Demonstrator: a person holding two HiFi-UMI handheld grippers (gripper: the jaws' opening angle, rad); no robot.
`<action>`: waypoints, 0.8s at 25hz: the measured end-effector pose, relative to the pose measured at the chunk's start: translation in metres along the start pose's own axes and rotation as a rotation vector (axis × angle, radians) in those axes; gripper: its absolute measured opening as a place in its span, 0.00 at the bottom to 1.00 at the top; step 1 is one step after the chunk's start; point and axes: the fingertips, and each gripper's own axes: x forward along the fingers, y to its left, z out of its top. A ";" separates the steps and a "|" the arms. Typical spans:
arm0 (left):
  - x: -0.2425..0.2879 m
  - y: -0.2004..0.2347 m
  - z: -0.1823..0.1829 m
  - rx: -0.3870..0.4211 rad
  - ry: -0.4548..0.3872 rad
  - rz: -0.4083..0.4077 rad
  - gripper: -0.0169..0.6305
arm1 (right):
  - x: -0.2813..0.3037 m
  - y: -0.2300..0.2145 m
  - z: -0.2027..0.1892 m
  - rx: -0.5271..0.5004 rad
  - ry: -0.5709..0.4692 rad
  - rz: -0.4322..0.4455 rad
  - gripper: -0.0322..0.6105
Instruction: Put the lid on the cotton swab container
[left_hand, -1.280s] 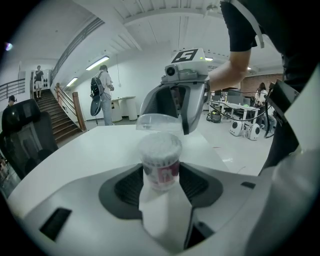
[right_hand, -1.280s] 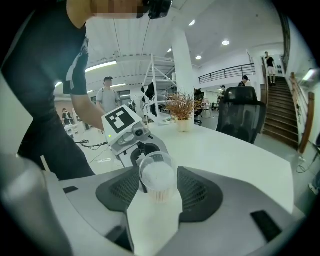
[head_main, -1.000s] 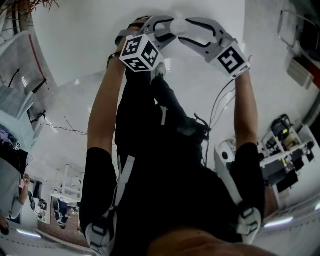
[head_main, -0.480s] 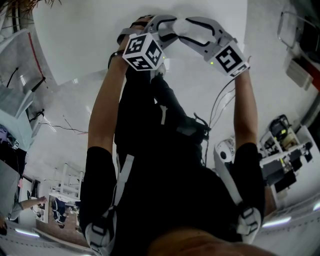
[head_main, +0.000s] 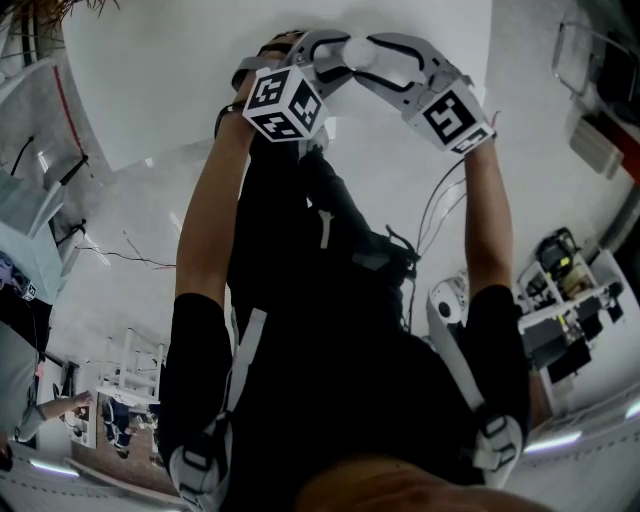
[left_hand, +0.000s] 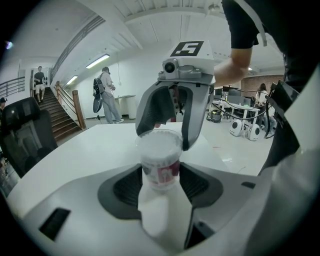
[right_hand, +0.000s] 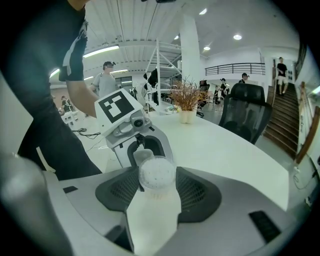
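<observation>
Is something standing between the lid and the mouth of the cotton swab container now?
Nothing visible does. The right gripper holds the lid at the mouth of the container, which the left gripper grips. Whether it is seated is unclear.

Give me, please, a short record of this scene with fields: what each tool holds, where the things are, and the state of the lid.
left tool: shut on the cotton swab container, gripping its labelled body
right tool: shut on the lid, a round clear cap; swab tips show through it
position: both things held up over the white table, the tools tip to tip
lid state: at the container's mouth; cannot tell if it is fully seated
also on the table: potted dry plant
</observation>
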 end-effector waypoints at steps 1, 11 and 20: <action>0.000 0.000 0.000 0.000 0.004 0.002 0.38 | 0.000 0.000 0.000 0.000 0.008 0.000 0.40; -0.002 -0.002 0.000 -0.054 0.018 0.006 0.38 | 0.003 -0.002 0.000 0.046 0.029 -0.017 0.40; -0.036 -0.003 -0.014 -0.148 0.016 0.060 0.38 | 0.011 -0.001 -0.006 0.043 0.054 -0.082 0.40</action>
